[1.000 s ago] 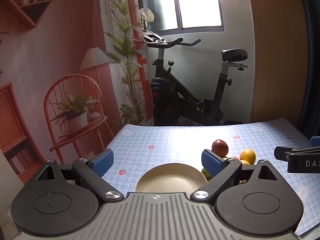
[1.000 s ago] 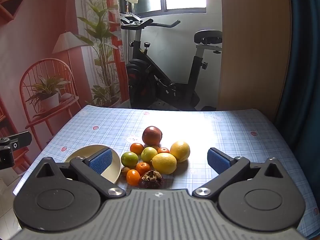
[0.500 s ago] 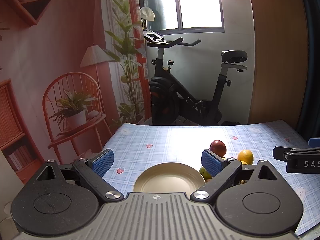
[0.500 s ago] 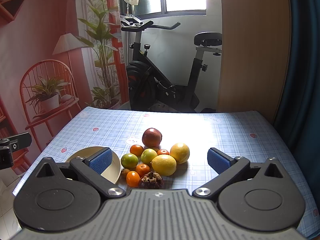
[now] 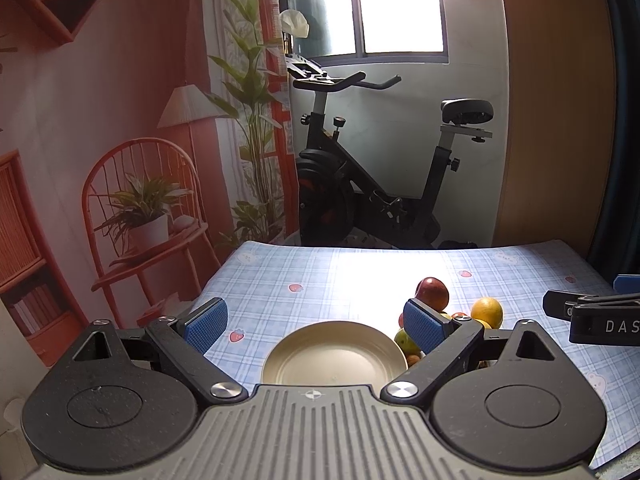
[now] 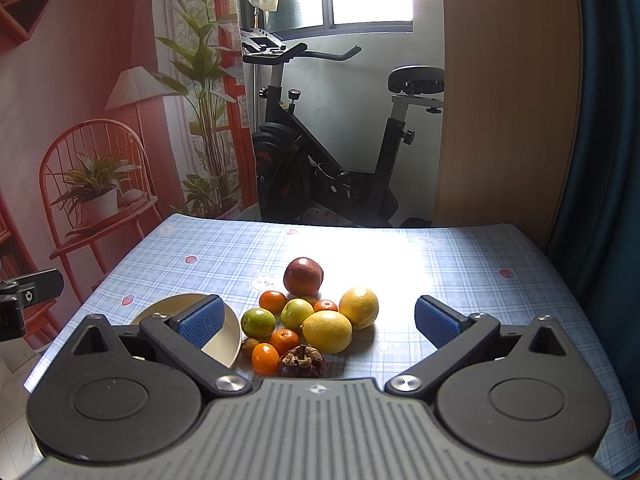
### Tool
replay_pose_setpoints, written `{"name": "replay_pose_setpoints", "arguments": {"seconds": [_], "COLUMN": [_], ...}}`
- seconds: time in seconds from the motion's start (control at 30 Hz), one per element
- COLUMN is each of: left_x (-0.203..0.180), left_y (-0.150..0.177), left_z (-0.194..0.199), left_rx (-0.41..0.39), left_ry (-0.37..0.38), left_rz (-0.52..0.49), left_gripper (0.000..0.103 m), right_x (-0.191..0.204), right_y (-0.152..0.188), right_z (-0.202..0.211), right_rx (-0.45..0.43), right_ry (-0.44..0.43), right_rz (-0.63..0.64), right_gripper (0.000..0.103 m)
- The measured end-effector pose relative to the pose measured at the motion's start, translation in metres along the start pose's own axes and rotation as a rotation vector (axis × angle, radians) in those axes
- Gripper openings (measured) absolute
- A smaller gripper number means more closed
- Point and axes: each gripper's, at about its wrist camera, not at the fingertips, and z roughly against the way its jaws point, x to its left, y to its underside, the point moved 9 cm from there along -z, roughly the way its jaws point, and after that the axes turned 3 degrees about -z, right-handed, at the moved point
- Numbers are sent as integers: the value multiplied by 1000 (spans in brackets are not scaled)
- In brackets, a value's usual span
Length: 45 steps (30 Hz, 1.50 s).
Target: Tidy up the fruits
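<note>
1. Blue checked tabletop (image 6: pixel 460 272), exercise bike (image 6: pixel 320 152) behind.
2. Fruit pile (image 6: pixel 308 316) sits mid-tabletop, just right of the empty plate (image 5: pixel 336 354).
3. We have both jaws wide, nothing held: left hand-held gripper (image 5: pixel 316 322), right hand-held gripper (image 6: pixel 320 322).
4. Fruits likely round, firm, prone to rolling; we'd grip the lemon (image 6: pixel 327 331) across its middle.

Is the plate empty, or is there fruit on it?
Empty. The plate shows only its bare cream inside; the fruits all sit beside it on the tablecloth.
</note>
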Motion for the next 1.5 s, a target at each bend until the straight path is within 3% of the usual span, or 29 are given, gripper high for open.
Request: {"name": "replay_pose_setpoints", "arguments": {"seconds": [1.5], "left_x": [-2], "left_y": [1], "left_z": [5], "left_rx": [-13], "left_ry": [-1], "left_rz": [0], "left_gripper": [96], "right_x": [-4], "right_y": [-4], "right_z": [0], "right_rx": [-12], "right_ry": [6], "right_rz": [12], "right_gripper": [103]}}
